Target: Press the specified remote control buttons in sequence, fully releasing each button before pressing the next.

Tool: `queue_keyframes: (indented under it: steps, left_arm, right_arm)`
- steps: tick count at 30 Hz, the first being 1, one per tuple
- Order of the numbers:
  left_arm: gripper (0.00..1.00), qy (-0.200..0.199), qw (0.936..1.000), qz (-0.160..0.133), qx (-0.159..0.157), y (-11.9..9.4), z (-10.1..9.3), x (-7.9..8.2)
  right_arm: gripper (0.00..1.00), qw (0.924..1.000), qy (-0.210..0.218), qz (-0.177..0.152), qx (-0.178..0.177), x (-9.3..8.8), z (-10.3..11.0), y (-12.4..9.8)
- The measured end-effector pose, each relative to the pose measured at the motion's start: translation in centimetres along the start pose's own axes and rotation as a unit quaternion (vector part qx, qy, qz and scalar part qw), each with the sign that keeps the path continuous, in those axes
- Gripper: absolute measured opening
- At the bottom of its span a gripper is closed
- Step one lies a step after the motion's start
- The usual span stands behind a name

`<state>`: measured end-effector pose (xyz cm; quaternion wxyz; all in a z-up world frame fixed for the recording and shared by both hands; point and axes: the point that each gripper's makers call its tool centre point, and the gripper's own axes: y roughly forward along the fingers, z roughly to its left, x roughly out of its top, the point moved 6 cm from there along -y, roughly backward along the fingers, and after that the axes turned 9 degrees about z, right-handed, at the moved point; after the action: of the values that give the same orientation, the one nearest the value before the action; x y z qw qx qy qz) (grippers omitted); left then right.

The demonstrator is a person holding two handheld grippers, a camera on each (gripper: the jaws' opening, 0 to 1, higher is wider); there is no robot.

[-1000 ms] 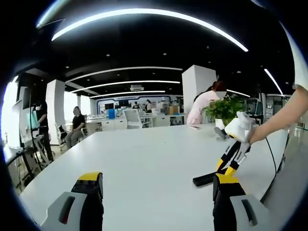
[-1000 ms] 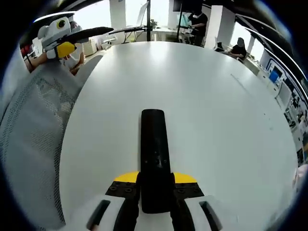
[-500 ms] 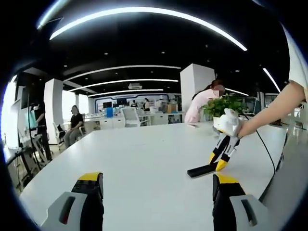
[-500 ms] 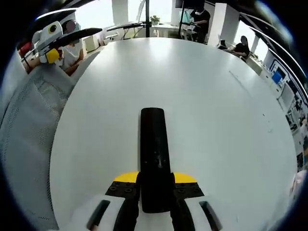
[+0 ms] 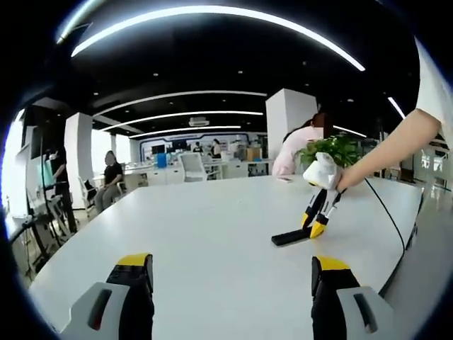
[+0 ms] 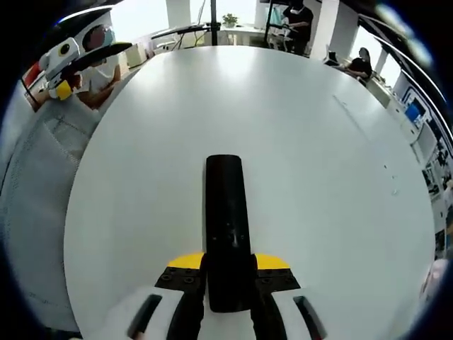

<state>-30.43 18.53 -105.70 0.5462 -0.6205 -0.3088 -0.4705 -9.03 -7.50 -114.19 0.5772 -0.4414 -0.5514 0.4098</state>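
Right now my right gripper (image 6: 226,283) is clamped on the black remote control (image 6: 226,227), while my left gripper (image 5: 226,283) hangs released.

Seen from the right gripper view, the remote runs straight out from between my closed jaws over the white table (image 6: 318,177), its far end pointing across the tabletop. From the left gripper view, my left jaws stand wide apart with nothing between them, raised above the near edge of the table. Farther off to the right there, the right gripper holds the remote by one end, the remote lying low over the tabletop. Behind it a potted plant (image 5: 333,150) stands on the table.
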Motion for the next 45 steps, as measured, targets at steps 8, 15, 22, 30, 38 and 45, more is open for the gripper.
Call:
queue_keyframes:
  steps: [8,15,22,30,38,45]
  left_arm:
    - [0.96,-0.004,1.0000,-0.005,-0.002,0.0,0.0,0.2]
    - [0.94,-0.012,0.9999,-0.005,-0.006,0.0,0.1,0.1]
    - [0.94,-0.023,0.9997,-0.008,-0.002,0.0,0.3,0.1]
    - [0.93,-0.022,0.9997,-0.001,-0.006,0.1,0.2,-0.1]
    - [0.93,-0.022,0.9997,0.005,-0.009,0.2,0.1,-0.2]
    - [0.93,-0.021,0.9997,0.006,-0.012,0.2,0.0,-0.2]
  right_arm:
    - [0.22,0.9999,0.006,0.010,0.000,-0.1,-1.6,-0.1]
    - [0.22,0.9993,0.035,0.009,-0.007,-0.1,-3.8,-0.1]
    - [0.23,0.9927,0.108,-0.054,0.005,-0.4,-3.7,-0.2]
    - [0.53,0.9198,0.315,-0.233,0.019,-0.9,-4.4,-1.4]
    - [0.85,0.8626,0.364,-0.342,-0.083,-1.4,-3.5,-5.0]
    - [0.99,0.8268,0.389,-0.375,-0.156,-2.8,0.6,-7.6]
